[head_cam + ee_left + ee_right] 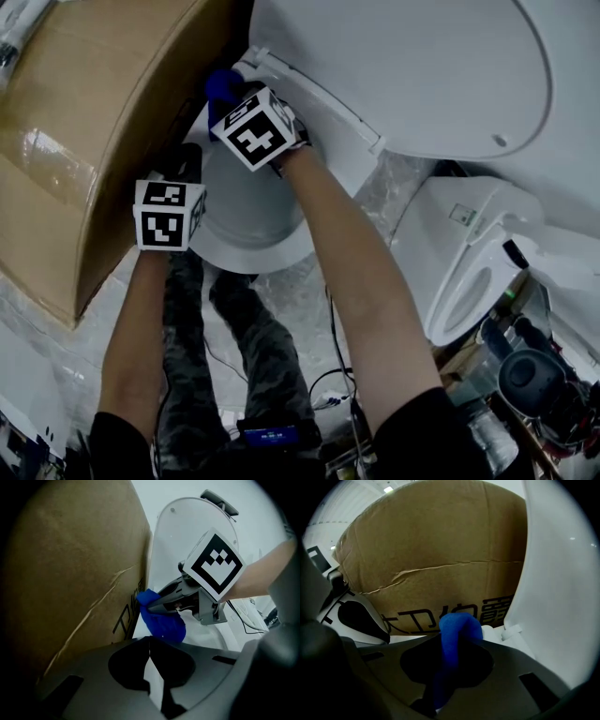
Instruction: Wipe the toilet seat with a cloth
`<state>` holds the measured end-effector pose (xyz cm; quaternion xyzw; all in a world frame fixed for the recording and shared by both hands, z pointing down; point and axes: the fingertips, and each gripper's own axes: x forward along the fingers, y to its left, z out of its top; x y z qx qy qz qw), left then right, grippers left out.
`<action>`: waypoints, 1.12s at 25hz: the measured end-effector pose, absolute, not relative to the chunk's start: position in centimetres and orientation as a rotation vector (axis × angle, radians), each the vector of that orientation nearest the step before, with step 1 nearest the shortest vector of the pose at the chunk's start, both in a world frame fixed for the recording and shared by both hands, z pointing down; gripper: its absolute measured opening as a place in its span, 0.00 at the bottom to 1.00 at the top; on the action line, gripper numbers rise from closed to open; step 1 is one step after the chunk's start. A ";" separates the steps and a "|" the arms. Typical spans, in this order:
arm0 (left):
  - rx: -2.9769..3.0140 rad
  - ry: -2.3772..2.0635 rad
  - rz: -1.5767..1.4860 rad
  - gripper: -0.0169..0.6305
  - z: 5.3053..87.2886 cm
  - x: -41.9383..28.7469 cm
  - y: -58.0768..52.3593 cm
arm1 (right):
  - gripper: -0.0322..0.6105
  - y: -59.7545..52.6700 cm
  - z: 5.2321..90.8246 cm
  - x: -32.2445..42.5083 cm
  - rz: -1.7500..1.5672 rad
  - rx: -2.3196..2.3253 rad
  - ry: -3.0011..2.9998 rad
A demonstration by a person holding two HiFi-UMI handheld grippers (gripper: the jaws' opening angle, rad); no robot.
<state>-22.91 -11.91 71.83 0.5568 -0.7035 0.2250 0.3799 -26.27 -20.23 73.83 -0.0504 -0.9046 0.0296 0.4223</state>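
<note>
The right tongs [230, 96] are clamped on a blue cloth [222, 84]. The cloth sits at the back left corner of the toilet seat [246, 225], right by the hinge [314, 94] and very close to a big brown box [94, 122]. The white lid [403, 66] stands up behind it.

The left tongs [149, 654] are shut tight with nothing in them. They hang over the left edge of the seat, just beside the box.

What could go wrong, I think:

- The corner is tight. If the cloth gets pushed hard against the hinge, it could catch there and pull out of the tongs.
- Only a small bunch of cloth pokes out past the tips. If the tongs tip too low, hard metal could scrape the seat, not the soft cloth.
- The right tongs are close to the lid. A bump could knock the lid down onto both tongs.
- The left tongs could hit the box or get in the way of the wiping.
- Most of the seat looks like it needs wiping too, so staying in this corner would leave it dirty.
</note>
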 end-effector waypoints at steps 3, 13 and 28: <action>1.431 -1.793 0.578 0.04 71.9 -22.5 -11.2 | 0.13 -18.9 74.0 -26.1 0.062 -0.145 -2.250; 1.416 -1.794 0.571 0.04 71.8 -22.5 -8.3 | 0.13 -14.8 74.4 -25.8 0.071 -0.192 -2.233; 1.372 -1.742 0.589 0.04 72.2 -20.4 0.0 | 0.13 -5.2 74.8 -23.5 0.075 -0.333 -2.188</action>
